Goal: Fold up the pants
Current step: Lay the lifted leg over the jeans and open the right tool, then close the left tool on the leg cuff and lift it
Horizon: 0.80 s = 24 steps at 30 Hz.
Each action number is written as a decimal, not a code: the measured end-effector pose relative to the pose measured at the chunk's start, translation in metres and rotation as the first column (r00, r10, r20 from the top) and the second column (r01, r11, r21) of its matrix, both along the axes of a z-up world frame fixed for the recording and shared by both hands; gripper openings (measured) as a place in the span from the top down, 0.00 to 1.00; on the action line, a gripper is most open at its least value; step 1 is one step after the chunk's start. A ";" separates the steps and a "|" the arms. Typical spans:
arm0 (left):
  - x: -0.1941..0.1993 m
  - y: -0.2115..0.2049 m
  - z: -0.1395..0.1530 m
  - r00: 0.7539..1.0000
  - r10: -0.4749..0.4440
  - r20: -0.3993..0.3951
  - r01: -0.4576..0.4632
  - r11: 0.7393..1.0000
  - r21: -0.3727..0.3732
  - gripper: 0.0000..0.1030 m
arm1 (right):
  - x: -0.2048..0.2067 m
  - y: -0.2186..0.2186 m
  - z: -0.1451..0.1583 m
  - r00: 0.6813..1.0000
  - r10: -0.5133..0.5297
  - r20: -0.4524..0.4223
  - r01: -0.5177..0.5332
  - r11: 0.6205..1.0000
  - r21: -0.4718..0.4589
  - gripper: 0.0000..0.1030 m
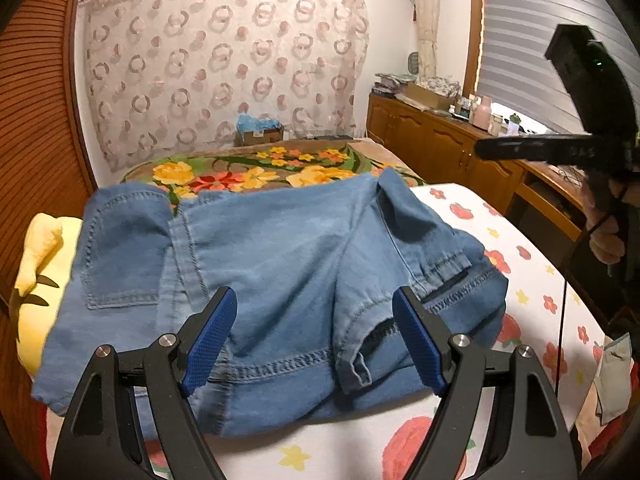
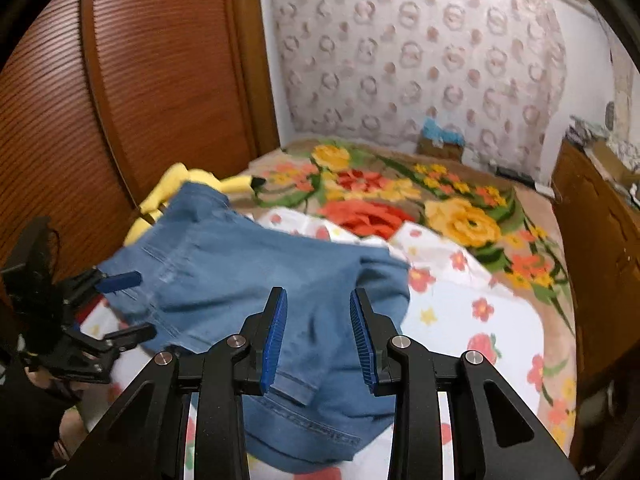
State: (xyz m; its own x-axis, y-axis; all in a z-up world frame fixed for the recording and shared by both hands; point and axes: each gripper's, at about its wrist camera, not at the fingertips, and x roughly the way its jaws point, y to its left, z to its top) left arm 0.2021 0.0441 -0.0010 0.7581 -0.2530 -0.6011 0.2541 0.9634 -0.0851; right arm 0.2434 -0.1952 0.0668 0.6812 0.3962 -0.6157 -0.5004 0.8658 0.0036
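Observation:
The blue denim pants (image 1: 276, 264) lie folded into a bundle on the white flowered sheet (image 1: 532, 280), back pocket at the left. My left gripper (image 1: 316, 340) is open and empty, hovering just above the near edge of the pants. In the right wrist view the pants (image 2: 256, 280) lie ahead and to the left. My right gripper (image 2: 319, 336) is open and empty above their near right part. The left gripper (image 2: 128, 304) shows at the far left, jaws apart at the pants' edge. The right gripper (image 1: 520, 148) shows raised at the upper right of the left wrist view.
A yellow plush (image 1: 40, 256) lies left of the pants against the wooden wardrobe (image 2: 120, 100). A floral blanket (image 2: 420, 200) covers the far bed. A wooden dresser (image 1: 440, 140) with clutter stands along the right. A patterned curtain (image 1: 224, 52) hangs on the far wall.

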 end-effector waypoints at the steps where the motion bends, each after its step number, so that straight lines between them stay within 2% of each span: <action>1: 0.001 -0.002 -0.002 1.000 -0.003 -0.007 0.003 1.000 0.001 0.22 | 0.004 0.005 0.001 1.000 -0.002 -0.012 0.002 1.000 -0.004 0.67; 5: 0.002 -0.010 -0.014 0.999 -0.023 -0.039 0.023 1.000 0.002 0.22 | 0.014 0.013 -0.011 0.997 0.008 -0.071 -0.009 1.000 -0.007 0.67; 8: 0.004 -0.015 -0.020 0.998 -0.044 -0.053 0.044 0.999 0.003 0.33 | 0.024 0.023 -0.020 0.994 0.016 -0.104 -0.018 1.000 -0.017 0.67; 10: 0.005 -0.018 -0.023 0.997 -0.056 -0.060 0.056 0.998 0.000 0.45 | 0.031 0.030 -0.028 0.991 0.020 -0.129 -0.022 1.000 -0.015 0.67; 12: 0.006 -0.020 -0.028 0.995 -0.066 -0.074 0.066 0.998 -0.002 0.51 | 0.037 0.032 -0.034 0.989 0.020 -0.150 -0.023 1.000 -0.018 0.67; 20: 0.015 -0.029 -0.047 0.987 -0.097 -0.127 0.100 0.995 0.015 0.66 | 0.052 0.040 -0.055 0.971 0.024 -0.237 -0.033 0.999 -0.032 0.67; 24: 0.014 -0.028 -0.043 0.989 -0.105 -0.108 0.106 0.994 0.002 0.86 | 0.062 0.040 -0.053 0.967 0.025 -0.254 -0.030 0.999 -0.018 0.68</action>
State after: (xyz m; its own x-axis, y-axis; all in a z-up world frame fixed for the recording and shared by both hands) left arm 0.2162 0.0159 -0.0436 0.6583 -0.3236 -0.6797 0.3444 0.9323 -0.1102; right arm 0.3052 -0.1548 0.0140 0.4904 0.3976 -0.7755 -0.5092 0.8529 0.1153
